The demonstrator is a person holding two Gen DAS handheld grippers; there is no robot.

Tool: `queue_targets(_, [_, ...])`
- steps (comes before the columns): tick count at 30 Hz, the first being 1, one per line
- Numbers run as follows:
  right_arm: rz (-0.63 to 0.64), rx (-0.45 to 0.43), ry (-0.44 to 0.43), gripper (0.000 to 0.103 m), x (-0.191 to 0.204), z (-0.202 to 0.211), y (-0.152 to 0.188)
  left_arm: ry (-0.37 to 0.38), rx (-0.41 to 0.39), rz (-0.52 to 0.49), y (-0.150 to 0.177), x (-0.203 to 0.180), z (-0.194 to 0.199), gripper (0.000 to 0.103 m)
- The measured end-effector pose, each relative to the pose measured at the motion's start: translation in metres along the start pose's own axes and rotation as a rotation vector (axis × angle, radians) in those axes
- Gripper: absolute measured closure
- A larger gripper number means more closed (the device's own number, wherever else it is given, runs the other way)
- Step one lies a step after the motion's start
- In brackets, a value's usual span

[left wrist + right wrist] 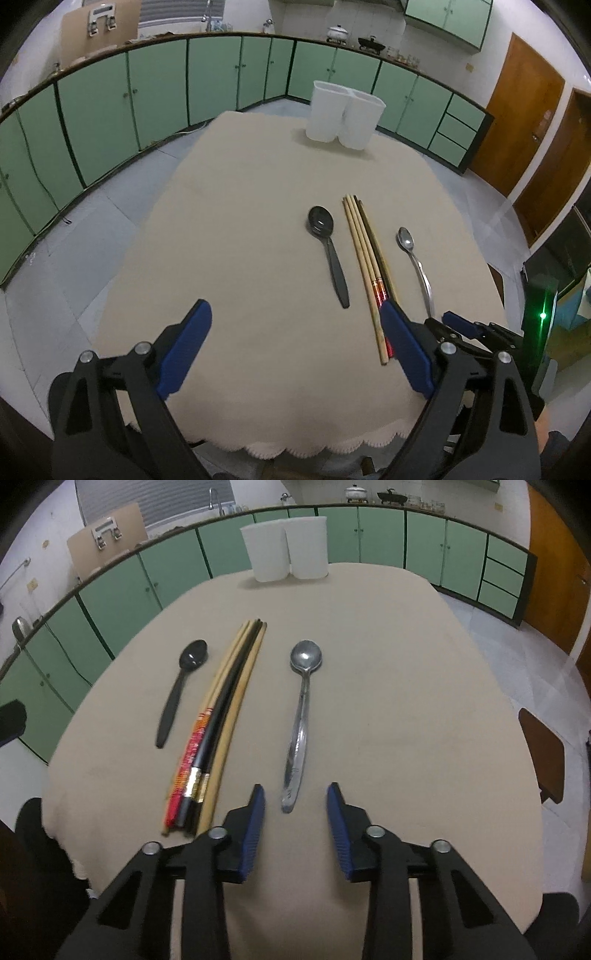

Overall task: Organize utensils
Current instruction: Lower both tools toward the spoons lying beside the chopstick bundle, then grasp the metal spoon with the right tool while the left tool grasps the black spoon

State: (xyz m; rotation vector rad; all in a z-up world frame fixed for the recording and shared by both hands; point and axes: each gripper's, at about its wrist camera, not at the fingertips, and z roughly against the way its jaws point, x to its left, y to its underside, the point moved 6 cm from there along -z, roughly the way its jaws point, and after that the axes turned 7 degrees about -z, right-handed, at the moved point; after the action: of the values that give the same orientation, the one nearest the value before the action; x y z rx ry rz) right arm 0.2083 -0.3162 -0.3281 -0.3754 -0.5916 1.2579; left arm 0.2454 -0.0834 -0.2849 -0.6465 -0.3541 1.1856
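Steel spoon (300, 716) between parted right gripper (295, 792) jaws — untouched, left gripper (295, 310) wide open, chopsticks (218, 716) beside

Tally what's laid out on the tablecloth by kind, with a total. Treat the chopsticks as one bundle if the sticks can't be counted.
Spoons: 2, a black plastic spoon and a metal spoon
Chopstick bundles: 1, the chopsticks overlap too closely to count singly
White holder compartments: 2, the white holder at the far edge
Total: 5

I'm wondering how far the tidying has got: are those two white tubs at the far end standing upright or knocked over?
Upright. The white tubs stand side by side on their bases on the tablecloth, rims up. Whether anything is inside, cannot tell.
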Motion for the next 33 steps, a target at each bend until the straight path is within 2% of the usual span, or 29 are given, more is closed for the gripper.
queue_targets(5, [0.006,-0.025,0.001,0.092,-0.011,-0.004,-0.008,0.005,0.045,-0.024,0.003,-0.014,-0.043,0.017])
queue_targets(7, [-0.009,-0.023,-0.017,0.093,-0.016,-0.005,-0.011,0.006,0.083,-0.036,0.007,-0.02,-0.063,0.028])
queue_targets(9, [-0.012,-0.021,-0.035,0.093,-0.018,-0.005,-0.012,0.009,0.117,-0.043,0.011,-0.025,-0.08,0.034])
queue_targets(11, [-0.003,-0.022,-0.042,0.093,-0.018,-0.004,-0.011,0.008,0.143,-0.052,0.014,-0.03,-0.094,0.036])
queue_targets(14, [-0.003,-0.021,-0.056,0.093,-0.02,-0.005,-0.012,-0.022,0.127,-0.087,0.014,-0.035,-0.102,0.036])
queue_targets(17, [0.001,-0.025,-0.06,0.093,-0.019,-0.005,-0.011,-0.058,0.116,-0.111,0.012,-0.037,-0.103,0.039])
queue_targets(20, [0.008,-0.031,-0.058,0.093,-0.019,-0.004,-0.01,-0.08,0.093,-0.143,0.015,-0.042,-0.1,0.053])
queue_targets(22, [0.013,-0.037,-0.055,0.093,-0.019,-0.005,-0.01,-0.08,0.08,-0.16,0.018,-0.045,-0.096,0.076])
queue_targets(24, [0.011,-0.041,-0.054,0.093,-0.017,-0.005,-0.01,-0.064,0.078,-0.152,0.018,-0.045,-0.094,0.092])
queue_targets(28, [0.007,-0.058,-0.065,0.093,-0.013,0.004,-0.016,-0.037,0.073,-0.108,0.009,-0.038,-0.085,0.093])
queue_targets(33, [0.015,-0.069,-0.07,0.093,-0.006,0.024,-0.041,-0.024,0.011,-0.115,-0.021,-0.034,-0.048,0.093])
